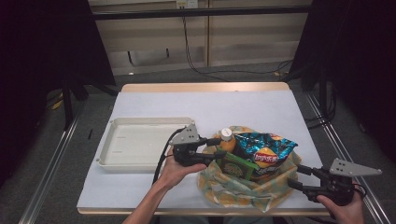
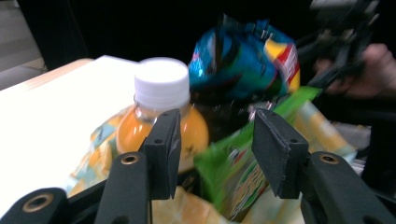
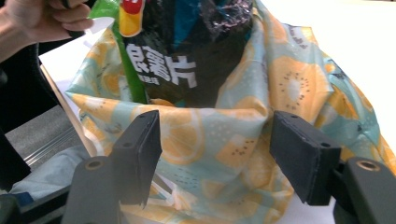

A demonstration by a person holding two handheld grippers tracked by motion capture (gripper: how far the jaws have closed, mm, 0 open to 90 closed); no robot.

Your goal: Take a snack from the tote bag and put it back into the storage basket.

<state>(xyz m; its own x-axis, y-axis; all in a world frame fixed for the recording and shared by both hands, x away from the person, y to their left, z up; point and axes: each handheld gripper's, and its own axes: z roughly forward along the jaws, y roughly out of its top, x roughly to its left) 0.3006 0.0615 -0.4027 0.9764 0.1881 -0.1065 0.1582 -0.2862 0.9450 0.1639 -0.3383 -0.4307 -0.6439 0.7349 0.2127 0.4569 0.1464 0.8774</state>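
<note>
A cloth bag (image 1: 233, 191) printed with orange and kiwi slices stands open on the table's front right. In it are an orange juice bottle (image 1: 227, 140) with a white cap, a blue chip bag (image 1: 264, 149) and a green packet (image 1: 236, 167). My left gripper (image 1: 217, 148) is open at the bag's left side. In the left gripper view (image 2: 215, 149) the green packet (image 2: 229, 172) lies between its jaws and the bottle (image 2: 161, 107) stands just behind the left jaw. My right gripper (image 1: 295, 176) is open at the bag's right, its jaws (image 3: 215, 158) facing the bag's cloth (image 3: 224, 140).
A shallow white tray (image 1: 135, 142) lies on the table's left, right beside the left hand. The table top (image 1: 205, 105) is covered in white, with bare surface behind the bag. The right gripper sits near the table's front right corner.
</note>
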